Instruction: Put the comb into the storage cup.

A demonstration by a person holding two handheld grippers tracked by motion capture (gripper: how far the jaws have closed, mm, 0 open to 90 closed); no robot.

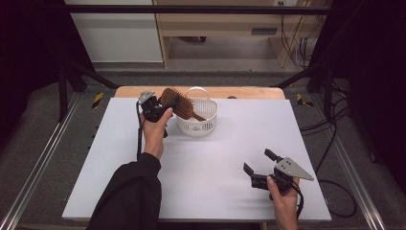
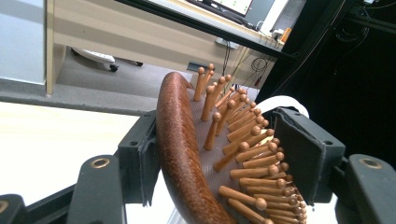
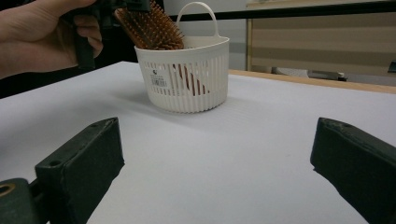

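A brown wooden hairbrush [image 1: 179, 103] with peg bristles leans out of a small white slatted basket [image 1: 197, 126] at the back of the table, its handle down inside. My left gripper [image 1: 168, 102] is shut on the brush's head, just left of the basket. In the left gripper view the two jaws clamp the hairbrush [image 2: 184, 154] from its back and its bristle side. My right gripper [image 1: 258, 161] rests low at the near right, open, with nothing between its jaws. In the right gripper view the basket [image 3: 187, 84] and the hairbrush [image 3: 154, 25] stand ahead of it.
A white sheet [image 1: 215, 158] covers the table, with a wooden strip [image 1: 249, 92] showing along the back edge. Metal rails run along both sides on the floor. Cables [image 1: 335, 191] trail off the right edge.
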